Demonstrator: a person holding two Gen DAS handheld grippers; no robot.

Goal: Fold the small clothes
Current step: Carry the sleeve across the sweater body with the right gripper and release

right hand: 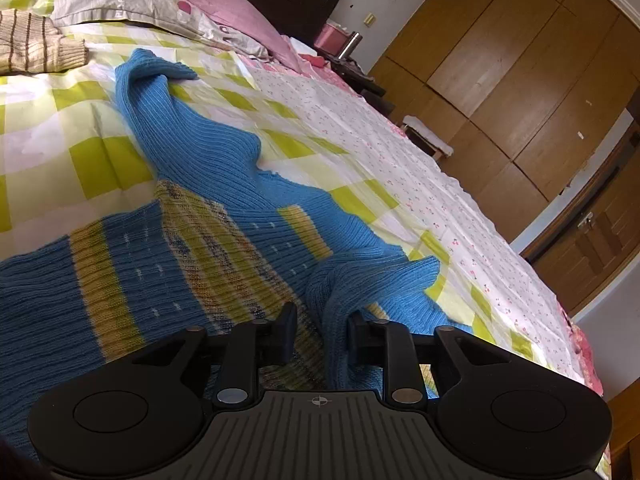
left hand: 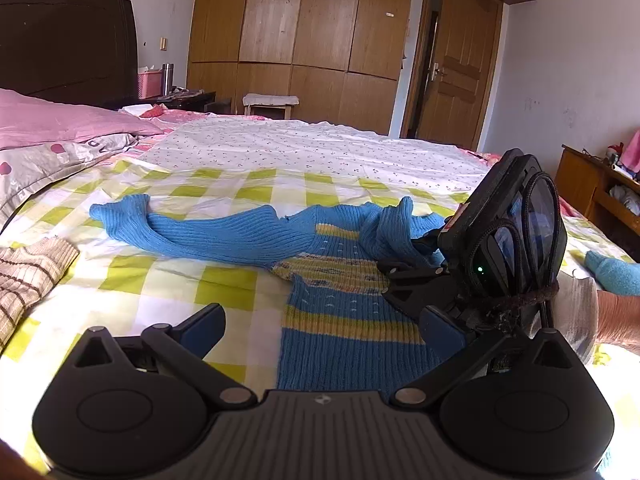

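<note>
A blue sweater with yellow stripes lay spread on the checked bedspread, its body running straight ahead of the left gripper. That gripper's fingers stood wide apart, one on each side of the sweater's lower body, holding nothing. One sleeve stretched off to the gripper's front left, its cuff resting on the bedspread.

The right gripper came in from the left gripper's front right, low over the sweater's other shoulder. In the right wrist view its fingers were drawn in around a bunched fold of the other sleeve, the blue knit rising between them; whether the pads were actually pressing the cloth could not be told, since a gap showed beside the left one. Beyond that gripper the sleeve's cuff lay crumpled on the bedspread.

A beige striped garment sat at the left gripper's far left, apart from the sweater. Pink pillows lay further off on that side, and a wooden wardrobe stood across the room ahead.
</note>
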